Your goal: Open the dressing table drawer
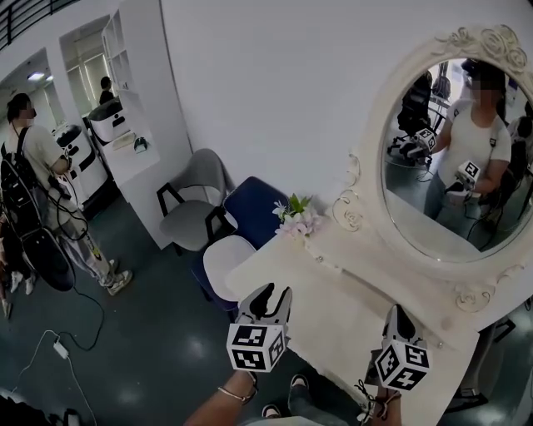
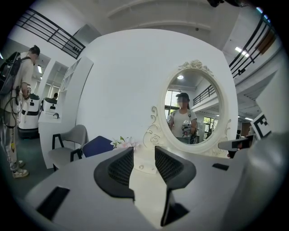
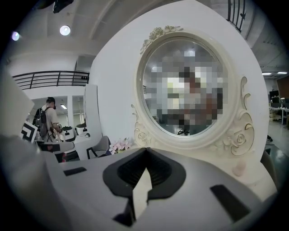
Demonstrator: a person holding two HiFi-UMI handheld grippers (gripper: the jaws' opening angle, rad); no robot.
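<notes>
Over the dressing table's (image 1: 333,283) front edge, the left gripper (image 1: 268,293) gapes empty. The right gripper (image 1: 398,314) is pinched closed on nothing, so it would likely bump the unseen drawer rather than grip it.

Left gripper (image 1: 272,301) agape, right gripper (image 1: 399,320) closed

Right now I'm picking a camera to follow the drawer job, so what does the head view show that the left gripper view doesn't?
Only the head view: the round white stool, the person's shoes and the cable on the floor. Only the left gripper view: the mirror's whole oval frame and the ceiling above it. Both: the flowers, the grey chair, the blue chair, and the left gripper with its jaws apart and nothing between them.
</notes>
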